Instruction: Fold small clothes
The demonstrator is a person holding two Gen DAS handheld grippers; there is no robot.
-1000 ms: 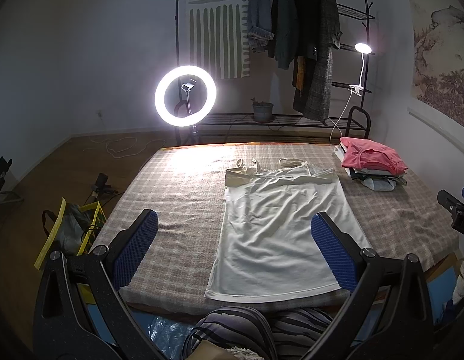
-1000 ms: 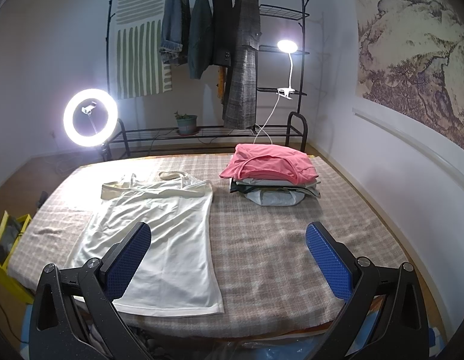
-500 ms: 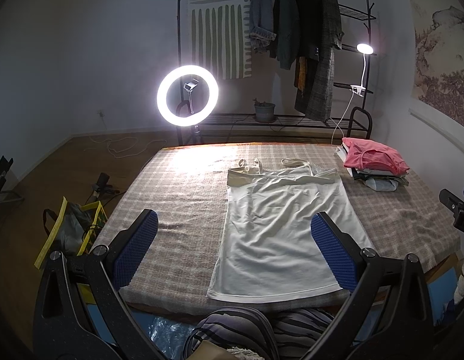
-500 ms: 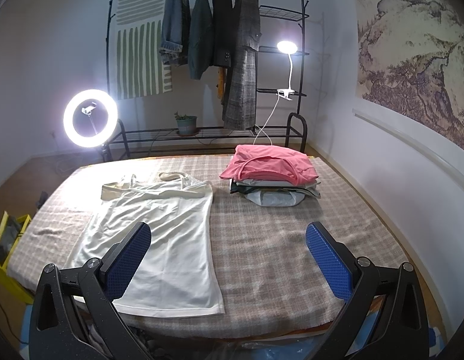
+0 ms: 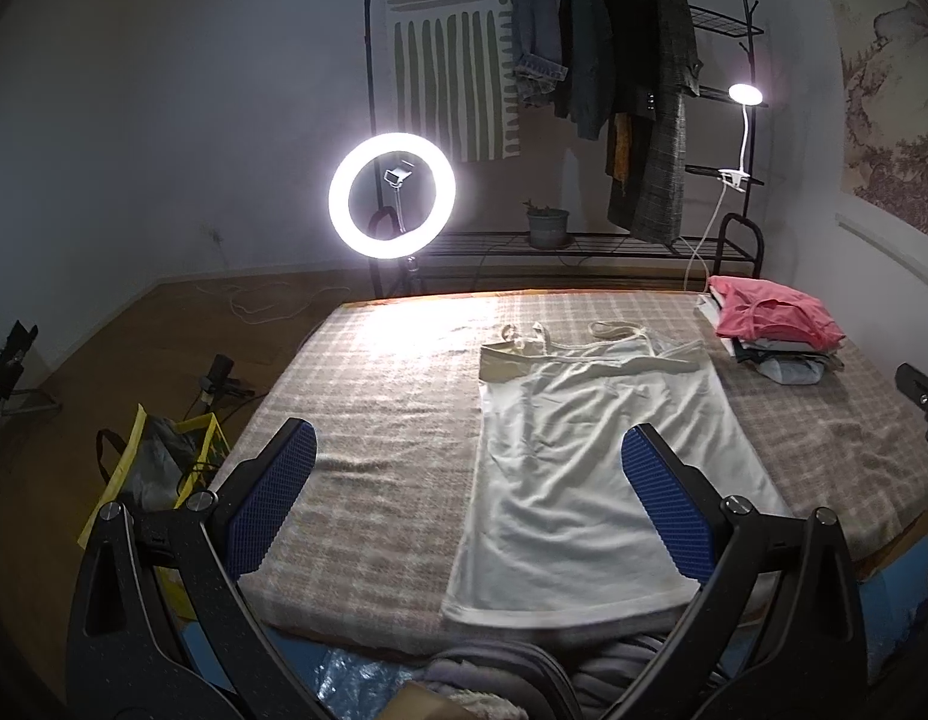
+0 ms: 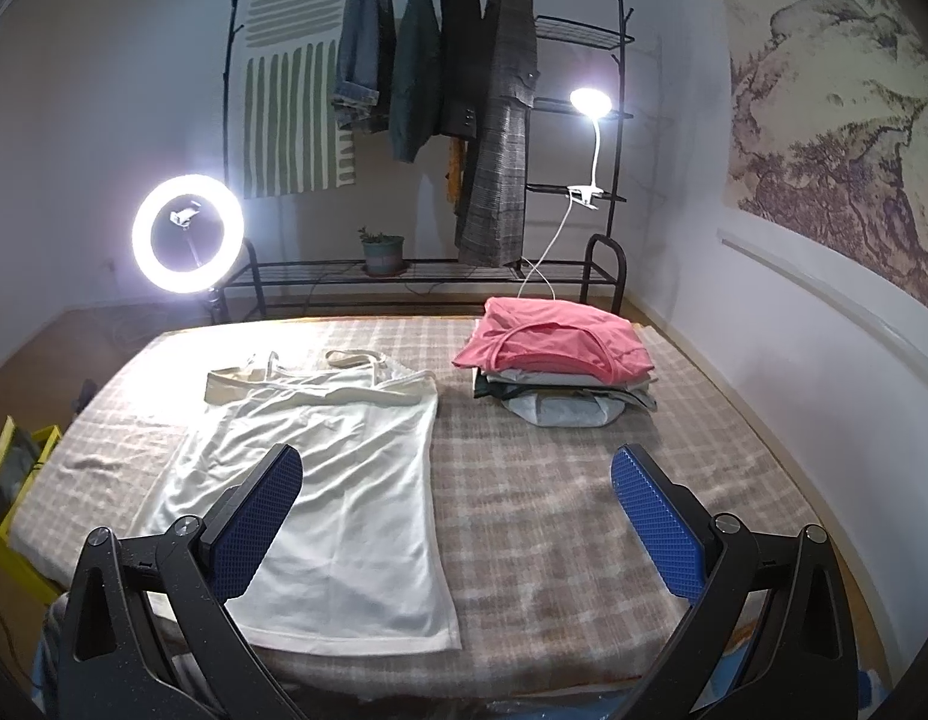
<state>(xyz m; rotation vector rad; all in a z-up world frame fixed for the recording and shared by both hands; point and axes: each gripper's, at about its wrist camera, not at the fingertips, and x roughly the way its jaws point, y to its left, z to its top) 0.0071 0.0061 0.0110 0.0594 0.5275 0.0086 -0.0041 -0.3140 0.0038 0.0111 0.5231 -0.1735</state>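
Now white camisole (image 5: 590, 480) flat, hem at table (image 5: 368, 420) edge.

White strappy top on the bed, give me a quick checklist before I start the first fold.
1. White strappy camisole top spread flat on the checked blanket: ok, light wrinkles.
2. Straps at the far end: not ok, loose and tangled.
3. Left tongs open, empty: ok.
4. Right tongs open, empty: ok.
5. Stack of folded clothes with the pink garment on top apart from the top: ok.
6. Near hem fully on the bed: cannot tell.
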